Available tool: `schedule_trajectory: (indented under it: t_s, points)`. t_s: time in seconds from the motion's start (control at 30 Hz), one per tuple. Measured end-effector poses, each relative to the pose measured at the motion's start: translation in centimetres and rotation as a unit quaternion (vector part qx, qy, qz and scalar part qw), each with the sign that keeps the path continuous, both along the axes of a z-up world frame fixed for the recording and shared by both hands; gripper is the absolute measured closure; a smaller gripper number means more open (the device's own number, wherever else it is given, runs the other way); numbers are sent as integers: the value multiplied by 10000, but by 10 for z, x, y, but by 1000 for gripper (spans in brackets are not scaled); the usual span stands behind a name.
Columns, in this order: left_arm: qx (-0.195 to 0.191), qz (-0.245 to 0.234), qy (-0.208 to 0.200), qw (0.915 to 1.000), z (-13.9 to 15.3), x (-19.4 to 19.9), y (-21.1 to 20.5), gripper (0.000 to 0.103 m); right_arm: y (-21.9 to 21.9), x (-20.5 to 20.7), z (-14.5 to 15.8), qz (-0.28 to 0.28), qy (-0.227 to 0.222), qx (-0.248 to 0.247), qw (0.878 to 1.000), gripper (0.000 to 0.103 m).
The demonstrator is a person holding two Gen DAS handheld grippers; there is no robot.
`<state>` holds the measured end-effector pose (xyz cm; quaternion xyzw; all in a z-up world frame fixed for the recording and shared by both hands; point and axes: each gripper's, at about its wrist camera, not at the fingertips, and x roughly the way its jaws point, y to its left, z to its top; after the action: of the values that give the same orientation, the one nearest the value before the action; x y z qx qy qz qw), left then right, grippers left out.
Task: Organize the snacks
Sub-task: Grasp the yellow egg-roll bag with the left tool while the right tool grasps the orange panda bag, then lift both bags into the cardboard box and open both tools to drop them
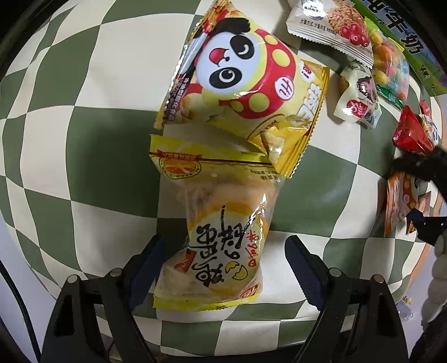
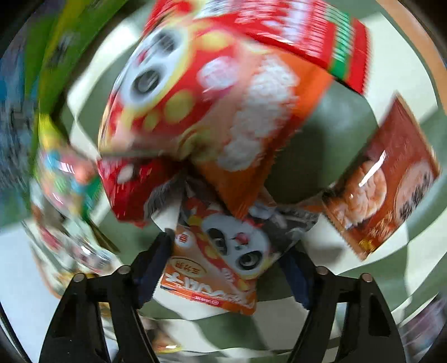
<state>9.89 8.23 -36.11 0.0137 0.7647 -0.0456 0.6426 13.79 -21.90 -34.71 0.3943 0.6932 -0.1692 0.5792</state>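
Note:
In the left wrist view a yellow egg-cake packet [image 1: 220, 245] lies on the green-and-cream checkered cloth [image 1: 83, 139] between the fingers of my left gripper [image 1: 223, 251], which is open around it. A yellow panda snack bag [image 1: 240, 83] overlaps its far end. In the blurred right wrist view my right gripper [image 2: 226, 251] stands with its jaws apart around a small orange panda packet [image 2: 220, 265]; whether the fingers press it is unclear. A larger orange panda bag [image 2: 212, 106] lies just beyond.
Far right of the left view: an oat bar packet [image 1: 332, 25], a candy bag [image 1: 391, 64], a small white packet [image 1: 357, 97], a red packet [image 1: 413, 134]. In the right view: a brown packet [image 2: 385, 178], a red bag [image 2: 307, 36], green packaging [image 2: 56, 55].

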Motion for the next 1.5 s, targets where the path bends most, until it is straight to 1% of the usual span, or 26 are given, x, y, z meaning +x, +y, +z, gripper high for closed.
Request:
schedule_trajectory:
  t_s: [0.07, 0.13, 0.2, 0.23, 0.3, 0.33, 0.4, 0.43, 0.47, 0.53, 0.57, 0.6, 0.7, 0.73, 0.8, 0.83, 0.9, 0.93, 0.97, 1.1, 1.17, 1.23, 1.33, 1.37, 1.43, 1.5]
  points:
    - [-31, 33, -6, 10000, -3, -2, 3, 16, 16, 8, 3, 926, -26, -281, 9953, 36]
    - [-61, 51, -20, 10000, -5, -3, 4, 16, 36, 15, 9, 1821, -109, -471, 9821, 39]
    - [-76, 47, -19, 10000, -6, -6, 5, 16, 55, 16, 15, 2609, -196, -629, 9631, 41]
    - [-81, 37, -16, 10000, -6, -7, 6, 16, 66, 13, 17, 3077, -184, -675, 9489, 41]
    - [-77, -6, -19, 10000, -9, -11, 5, 16, 81, 8, 18, 3595, -185, -697, 9303, 41]
    - [-64, -20, -31, 10000, -8, -14, 5, 16, 86, 4, 18, 3738, -170, -664, 9250, 40]
    - [-16, -69, -65, 10000, -11, -18, 3, 16, 92, -2, 19, 3724, -221, -637, 9256, 38]
    - [-4, -70, -82, 9999, -9, -20, 3, 16, 91, -1, 20, 3664, -267, -628, 9279, 38]
    - [0, -75, -143, 9999, -9, -22, 2, 17, 89, -1, 22, 3516, -321, -607, 9336, 38]
    - [59, -102, -257, 9996, -6, -24, 0, 25, 75, -8, 26, 3146, -423, -476, 9471, 38]
    - [89, -130, -296, 9994, -5, -25, -2, 29, 80, -12, 27, 3013, -450, -449, 9514, 38]
    - [118, -154, -331, 9993, -4, -26, -4, 39, 74, -13, 28, 2905, -473, -446, 9547, 38]
    - [116, -189, -375, 9990, -4, -29, -8, 47, 68, -15, 28, 2702, -496, -430, 9606, 38]
    - [112, -197, -405, 9989, -4, -31, -10, 49, 57, -19, 29, 2659, -504, -426, 9617, 38]
    - [135, -231, -444, 9987, -3, -33, -14, 52, 60, -21, 30, 2588, -505, -478, 9634, 41]
    - [126, -226, -465, 9986, -2, -34, -16, 57, 63, -24, 19, 2566, -512, -511, 9638, 41]
    - [81, -189, -554, 9983, 5, -37, -19, 60, 64, -29, 6, 2513, -570, -554, 9647, 44]
    - [57, -182, -575, 9982, 7, -37, -22, 62, 62, -31, 8, 2516, -602, -581, 9642, 44]
    - [25, -175, -603, 9980, 11, -39, -23, 63, 69, -31, -3, 2529, -613, -594, 9637, 45]
    - [-124, -216, -633, 9977, 23, -44, -29, 63, 68, -43, 7, 2557, -675, -508, 9630, 47]
    - [-240, -251, -544, 9979, 23, -45, -30, 62, 67, -47, 9, 2637, -659, -435, 9614, 47]
    - [-298, -165, -305, 9990, 11, -42, -29, 51, 68, -53, 4, 2688, -565, -277, 9612, 46]
    - [-516, 213, 100, 9984, -18, -34, -20, 47, 60, -52, -6, 2542, -483, -143, 9658, 43]
    - [-582, 343, 159, 9976, -23, -31, -18, 47, 57, -52, -8, 2480, -460, -120, 9676, 42]
    - [-595, 519, 156, 9968, -28, -28, -18, 47, 55, -50, -11, 2453, -442, -115, 9684, 40]
    - [-525, 505, 46, 9973, -24, -29, -21, 48, 57, -47, -13, 2519, -394, -208, 9667, 40]
